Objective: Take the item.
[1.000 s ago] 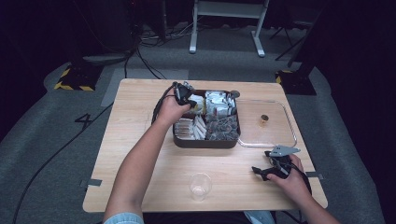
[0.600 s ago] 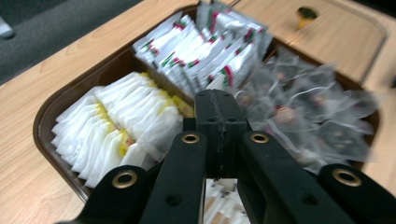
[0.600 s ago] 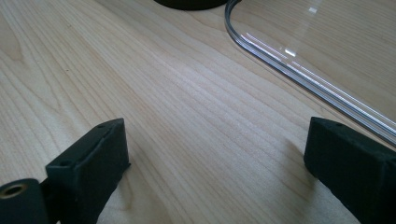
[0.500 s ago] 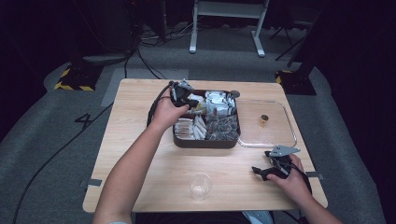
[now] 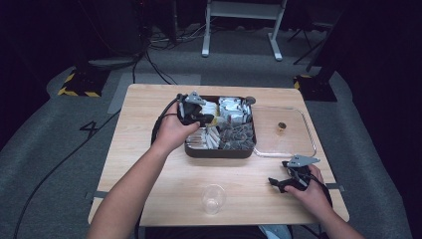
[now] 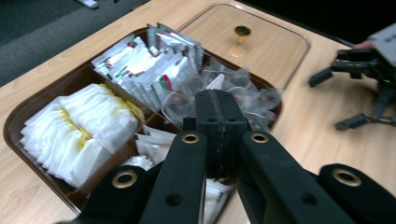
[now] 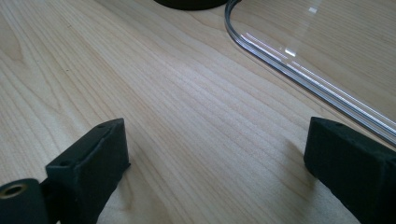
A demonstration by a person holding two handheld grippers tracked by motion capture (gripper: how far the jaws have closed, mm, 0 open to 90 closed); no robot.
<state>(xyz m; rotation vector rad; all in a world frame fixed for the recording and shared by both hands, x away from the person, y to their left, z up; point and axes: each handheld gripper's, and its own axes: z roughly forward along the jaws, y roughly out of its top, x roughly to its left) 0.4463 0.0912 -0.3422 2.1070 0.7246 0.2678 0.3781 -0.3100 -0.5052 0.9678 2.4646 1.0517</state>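
A dark brown compartment tray (image 5: 219, 153) holds white tea bags (image 6: 84, 126), red-and-green printed sachets (image 6: 154, 70) and clear packets (image 6: 243, 95). My left gripper (image 5: 208, 118) hovers over the tray's left half with its jaws shut, pads pressed together (image 6: 218, 95). A small white corner shows just past the tips; I cannot tell whether it is pinched. My right gripper (image 5: 279, 173) rests on the bare wood near the front right, jaws wide open (image 7: 219, 140) with nothing between them. It also appears across the table (image 6: 336, 100) in the left gripper view.
A clear lid (image 5: 293, 144) with a small brass knob (image 5: 281, 127) lies flat to the right of the tray, its rim (image 7: 299, 70) just ahead of my right gripper. An empty clear plastic cup (image 5: 213, 198) stands near the front edge.
My left hand has lifted and drawn back a little toward the near left over the tray, jaws still shut. The right hand has stayed put.
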